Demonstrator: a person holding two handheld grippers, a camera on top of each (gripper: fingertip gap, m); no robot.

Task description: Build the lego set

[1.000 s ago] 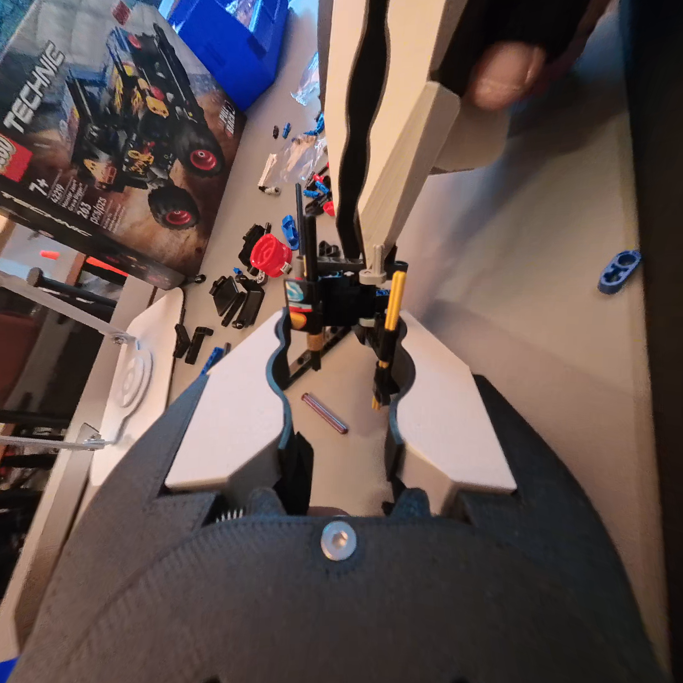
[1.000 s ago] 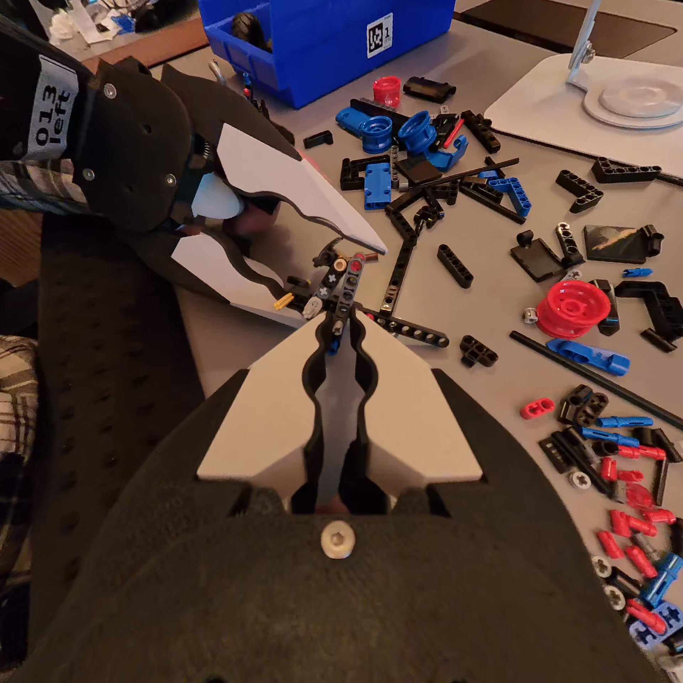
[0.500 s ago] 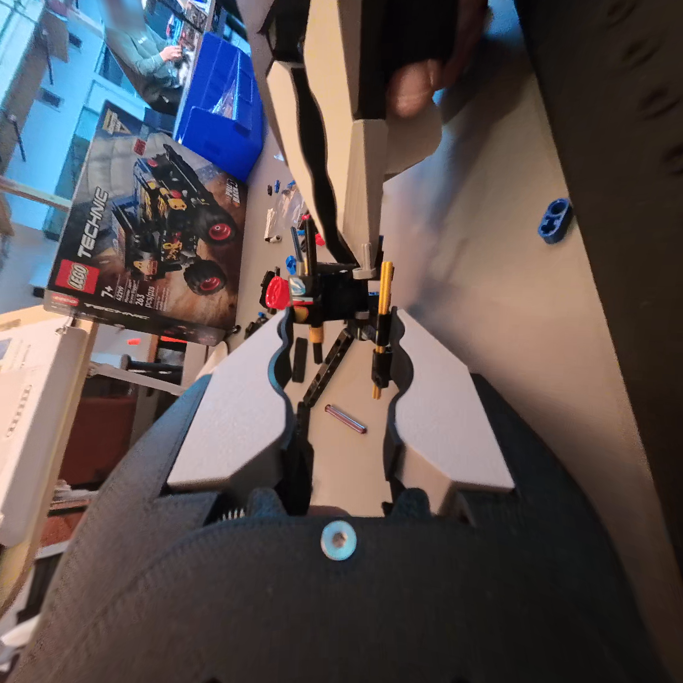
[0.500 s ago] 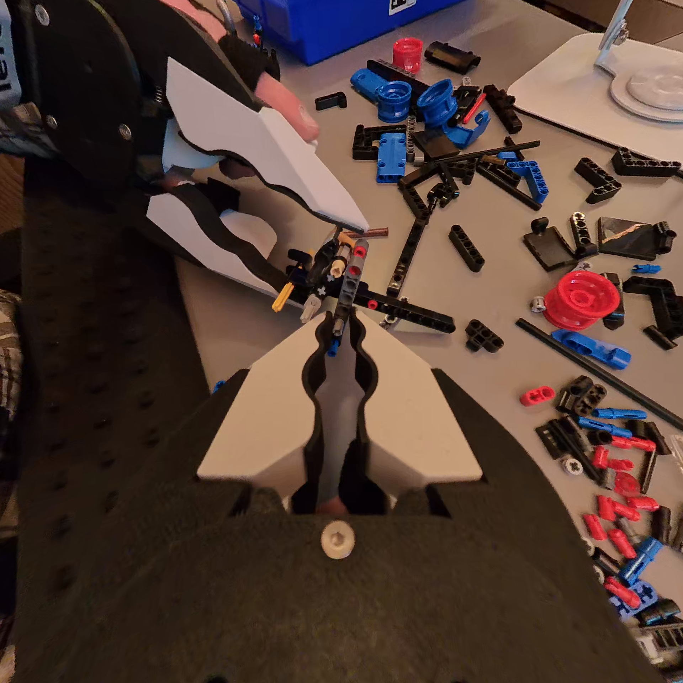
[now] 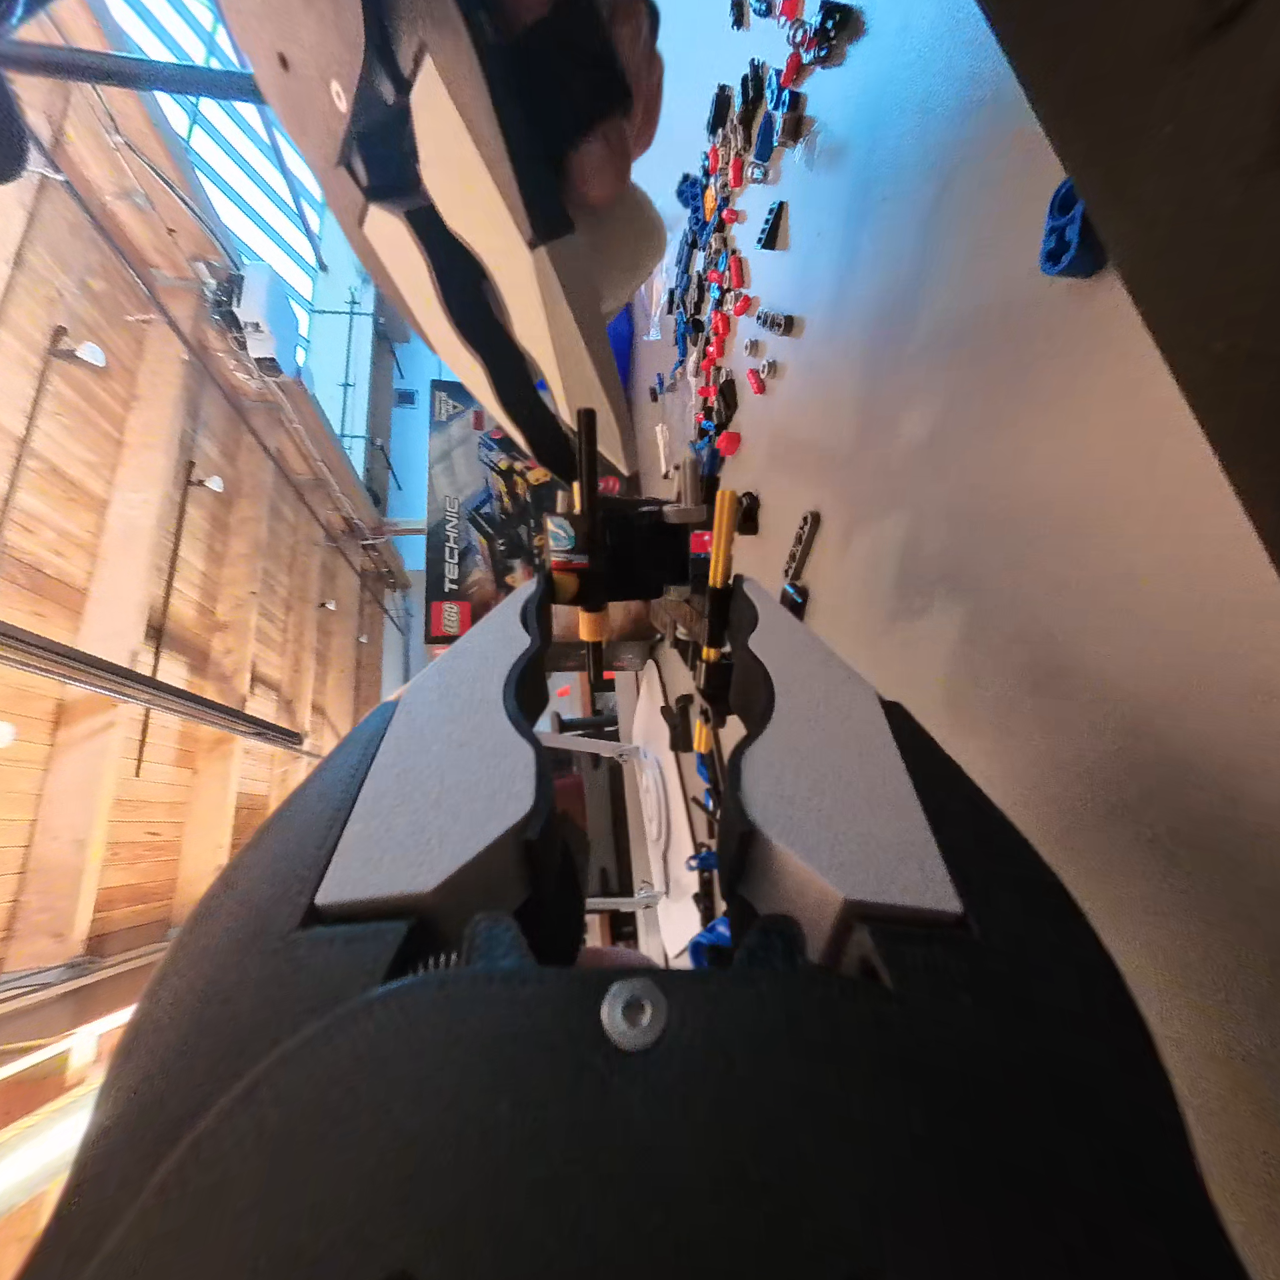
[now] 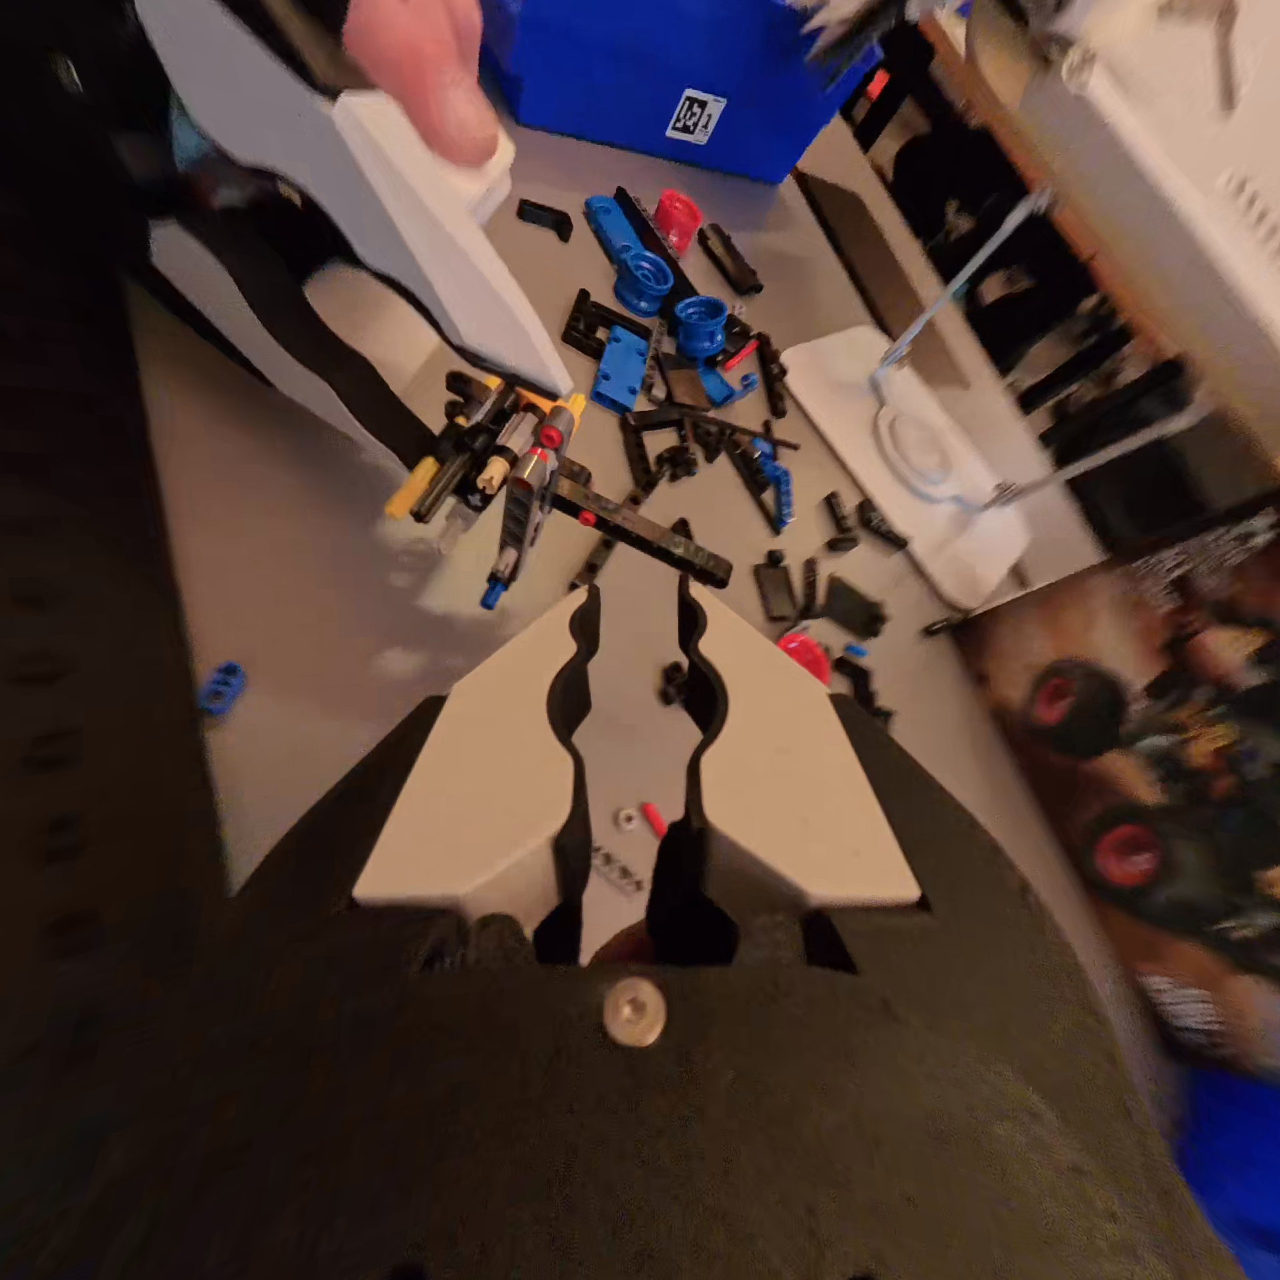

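A partly built Lego assembly (image 5: 623, 547) of black beams, a yellow axle and grey pins sits between my left gripper's fingertips. My left gripper (image 5: 637, 596) is shut on it and holds it above the grey table (image 5: 970, 554). In the right wrist view the assembly (image 6: 512, 464) hangs in the left gripper (image 6: 485, 422), with a long black beam sticking out to the right. My right gripper (image 6: 638, 589) is open and empty, just short of that beam's end. It also shows at the top of the left wrist view (image 5: 485, 277).
Loose black, blue and red pieces (image 6: 692, 360) lie behind the assembly. A blue bin (image 6: 658, 62) stands at the back, a white stand base (image 6: 900, 443) and the set's box (image 6: 1143, 762) to the right. A small blue piece (image 6: 220, 686) lies near the dark mat (image 6: 69, 623). The small blue piece (image 6: 220, 686) is about 10 cm from my left fingertips.
My right gripper has let go of the assembly, opened and pulled back. My left gripper has lifted and turned the assembly away from the table.
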